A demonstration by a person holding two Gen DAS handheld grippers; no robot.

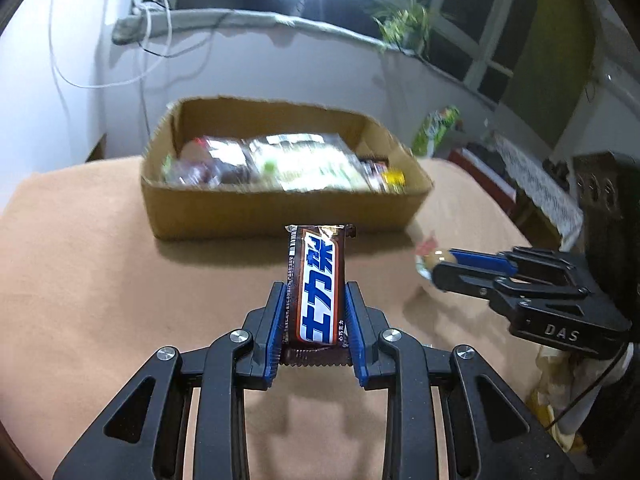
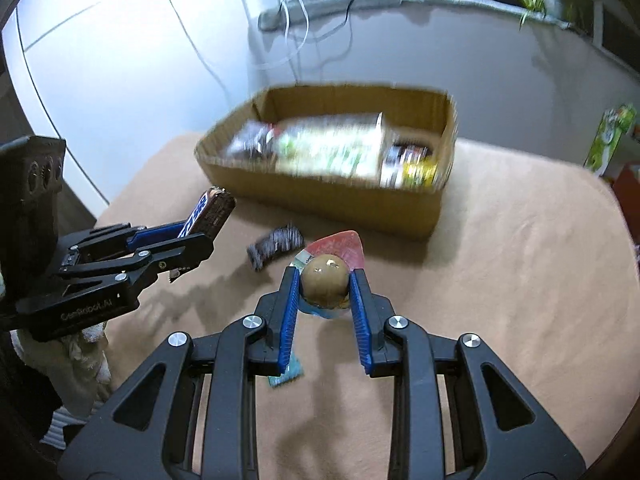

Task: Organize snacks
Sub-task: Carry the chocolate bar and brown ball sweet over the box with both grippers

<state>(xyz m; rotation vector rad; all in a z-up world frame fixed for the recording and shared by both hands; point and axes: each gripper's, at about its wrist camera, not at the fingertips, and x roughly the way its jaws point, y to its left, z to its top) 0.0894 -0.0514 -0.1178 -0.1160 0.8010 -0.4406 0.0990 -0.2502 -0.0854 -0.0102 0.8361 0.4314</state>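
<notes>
My left gripper [image 1: 315, 292] is shut on a brown chocolate bar [image 1: 316, 284] with blue and white lettering, held above the table short of the cardboard box [image 1: 280, 212]. It also shows in the right wrist view [image 2: 196, 240], with the bar [image 2: 212, 210] sticking out. My right gripper [image 2: 325, 280] is shut on a packaged round brown snack [image 2: 325, 282] with a red and blue wrapper, held above the table in front of the box [image 2: 340, 208]. In the left wrist view the right gripper [image 1: 444, 266] is at the right. The box holds several blurred snack packs.
A dark striped snack pack [image 2: 276, 246] lies on the tan tablecloth [image 2: 520, 280] in front of the box. A small teal packet [image 2: 286, 378] lies under my right gripper. A green carton [image 2: 610, 140] stands beyond the table's far right. The wall and windowsill are behind.
</notes>
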